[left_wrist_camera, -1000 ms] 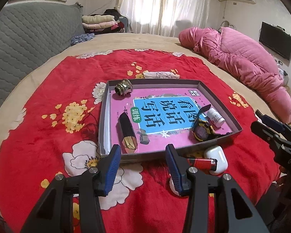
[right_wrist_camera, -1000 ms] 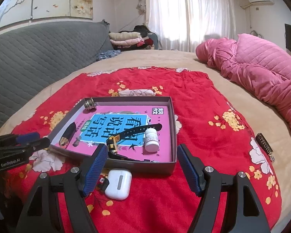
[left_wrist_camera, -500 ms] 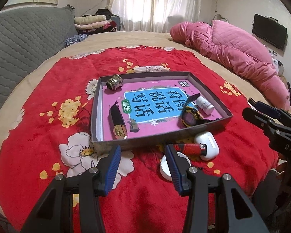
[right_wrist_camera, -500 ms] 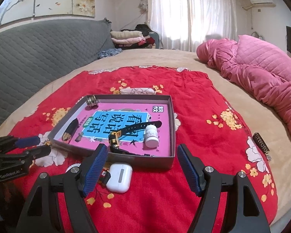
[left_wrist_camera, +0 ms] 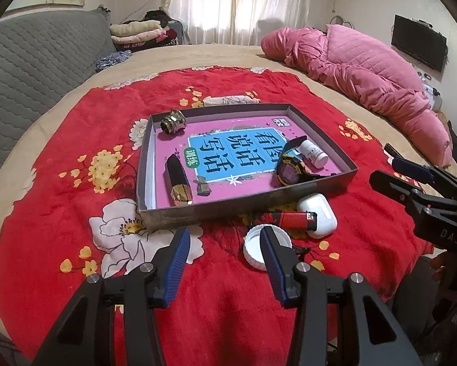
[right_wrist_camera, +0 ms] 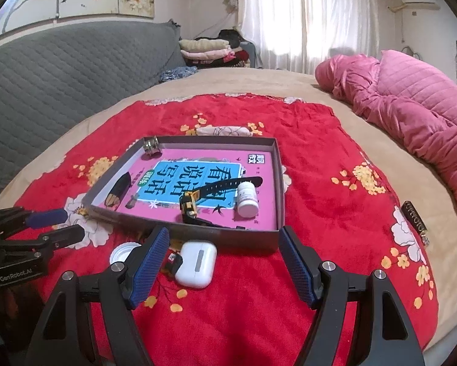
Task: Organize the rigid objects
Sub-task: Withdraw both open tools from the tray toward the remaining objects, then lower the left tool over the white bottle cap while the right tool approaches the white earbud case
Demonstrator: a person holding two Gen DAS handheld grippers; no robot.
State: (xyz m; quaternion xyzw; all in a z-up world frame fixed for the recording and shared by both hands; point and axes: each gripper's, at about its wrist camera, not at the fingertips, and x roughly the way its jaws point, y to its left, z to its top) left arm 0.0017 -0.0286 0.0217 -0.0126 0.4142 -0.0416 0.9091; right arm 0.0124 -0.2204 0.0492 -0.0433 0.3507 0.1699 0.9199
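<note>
Right now both tools hover over the near edge of the red flowered blanket [left_wrist_camera: 60, 128] on the bed, and the grey tray [left_wrist_camera: 243, 206] with its pink and blue book cover is the thing to steer by. Inside the tray, a brass-coloured metal fitting [left_wrist_camera: 173, 121] lies in the far left corner, a black and gold tube [left_wrist_camera: 178, 180] runs along the left wall, and a black and yellow wristwatch [left_wrist_camera: 291, 172] lies toward the right side with a small white pill bottle [left_wrist_camera: 313, 153] just beside it. Outside the tray's near wall, on the blanket, sit a white earbud case [right_wrist_camera: 197, 263], a red lighter [left_wrist_camera: 294, 219] touching the case, and a white bottle cap [left_wrist_camera: 255, 251] lying with its hollow side up. The left gripper [left_wrist_camera: 223, 245] hangs near that wall with its blue-padded fingers [left_wrist_camera: 179, 253] spread apart and holding nothing, the right one overlapping the cap in its own view. The right gripper [right_wrist_camera: 222, 248] has its fingers [right_wrist_camera: 292, 257] spread wider, also holding nothing, with the earbud case lying between them. Well to the right of the tray, a small dark stick-shaped object [right_wrist_camera: 414, 216] rests alone on the blanket's edge.
</note>
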